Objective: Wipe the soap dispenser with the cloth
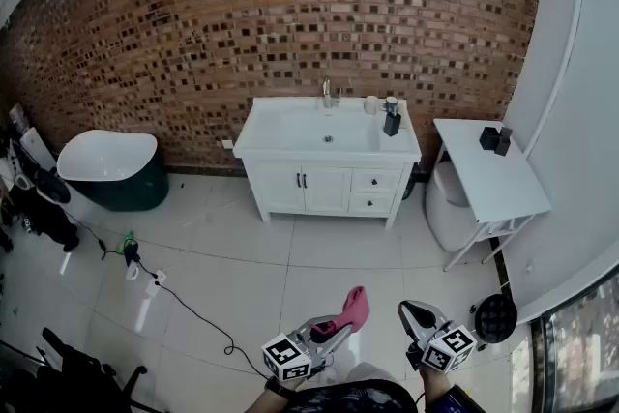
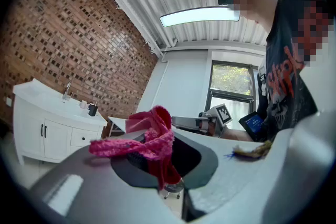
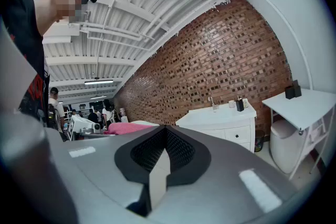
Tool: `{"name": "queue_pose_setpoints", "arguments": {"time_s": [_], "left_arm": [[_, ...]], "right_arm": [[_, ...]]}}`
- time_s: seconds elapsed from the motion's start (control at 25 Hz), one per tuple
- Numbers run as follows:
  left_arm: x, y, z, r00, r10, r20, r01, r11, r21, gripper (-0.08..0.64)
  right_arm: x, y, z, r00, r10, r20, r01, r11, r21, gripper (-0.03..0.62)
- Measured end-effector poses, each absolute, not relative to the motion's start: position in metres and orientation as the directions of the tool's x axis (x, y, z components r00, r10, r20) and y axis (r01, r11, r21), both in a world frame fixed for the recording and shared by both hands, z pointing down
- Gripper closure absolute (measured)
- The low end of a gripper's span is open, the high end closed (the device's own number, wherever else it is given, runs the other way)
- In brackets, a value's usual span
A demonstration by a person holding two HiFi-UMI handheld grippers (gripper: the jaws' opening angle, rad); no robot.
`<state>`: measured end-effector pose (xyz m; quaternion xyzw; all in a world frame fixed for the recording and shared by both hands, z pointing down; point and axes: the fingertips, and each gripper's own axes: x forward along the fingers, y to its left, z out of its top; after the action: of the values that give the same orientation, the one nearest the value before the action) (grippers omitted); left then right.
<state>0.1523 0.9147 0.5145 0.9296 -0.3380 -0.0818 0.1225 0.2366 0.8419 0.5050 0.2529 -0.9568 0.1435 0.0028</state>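
Clamping pink cloth (image 2: 150, 136) in left claw (image 1: 337, 328), far from counter (image 1: 290, 132).
Holding right claw (image 3: 163, 150) pressed together, empty; soap dispenser (image 1: 392, 119) tiny, dark, detail unreadable, at counter's right end; cloth's lower part hidden between left claw's jaws.

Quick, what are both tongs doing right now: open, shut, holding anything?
Left tongs: shut on the cloth.
Right tongs: shut, empty.
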Motion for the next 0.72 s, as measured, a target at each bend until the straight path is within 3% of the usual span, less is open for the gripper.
{"name": "queue_pose_setpoints", "arguments": {"time_s": [0.4,0.72], "left_arm": [[0.131,0.822,0.518,0.749,-0.657,-0.092,-0.590,-0.723,0.359,0.520],[0.140,0.674,0.498,0.790,-0.610,-0.061,-0.576,-0.773,0.267,0.520]], "right_arm": [[0.218,0.755,0.528,-0.885,-0.460,0.074,-0.454,0.815,-0.362,0.591],[0.204,0.615,0.522,-0.884,-0.467,-0.002,-0.432,0.818,-0.379,0.591]]}}
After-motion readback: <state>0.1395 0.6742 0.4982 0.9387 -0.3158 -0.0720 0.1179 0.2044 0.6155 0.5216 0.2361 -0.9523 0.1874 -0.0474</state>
